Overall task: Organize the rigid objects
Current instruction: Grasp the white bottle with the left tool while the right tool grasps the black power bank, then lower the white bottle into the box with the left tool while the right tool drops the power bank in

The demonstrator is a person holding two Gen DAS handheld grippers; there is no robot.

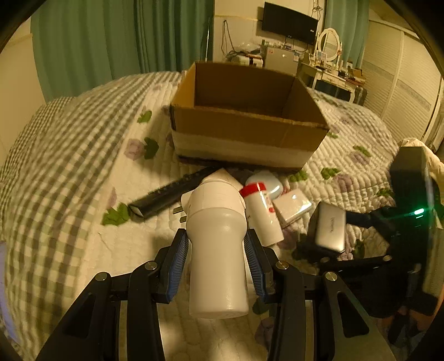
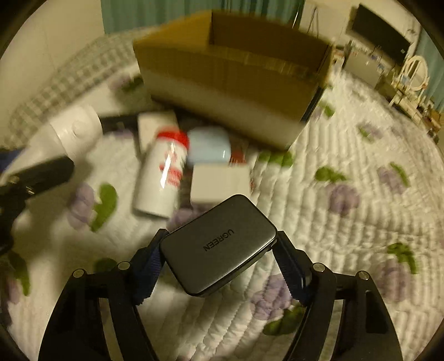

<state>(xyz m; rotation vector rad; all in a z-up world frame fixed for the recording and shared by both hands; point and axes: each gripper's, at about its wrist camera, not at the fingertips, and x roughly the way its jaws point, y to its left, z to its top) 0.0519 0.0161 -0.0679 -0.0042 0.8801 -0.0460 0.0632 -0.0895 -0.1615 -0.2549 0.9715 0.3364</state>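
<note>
My left gripper (image 1: 216,250) is shut on a white bottle-shaped object (image 1: 217,250) and holds it above the quilt, in front of the open cardboard box (image 1: 244,130). My right gripper (image 2: 219,250) is shut on a grey UGREEN charger (image 2: 219,244), also seen in the left wrist view (image 1: 330,230). On the quilt before the box (image 2: 227,83) lie a white bottle with a red cap (image 2: 163,172), a light blue case (image 2: 209,147), a white square adapter (image 2: 220,183), a white box (image 2: 155,125) and a black remote (image 1: 169,197).
The bed's flowered quilt (image 2: 347,194) spreads to the right, a checked blanket (image 1: 55,166) to the left. Green curtains (image 1: 111,41), a wall TV (image 1: 288,22) and a dressing table (image 1: 330,64) stand beyond the bed.
</note>
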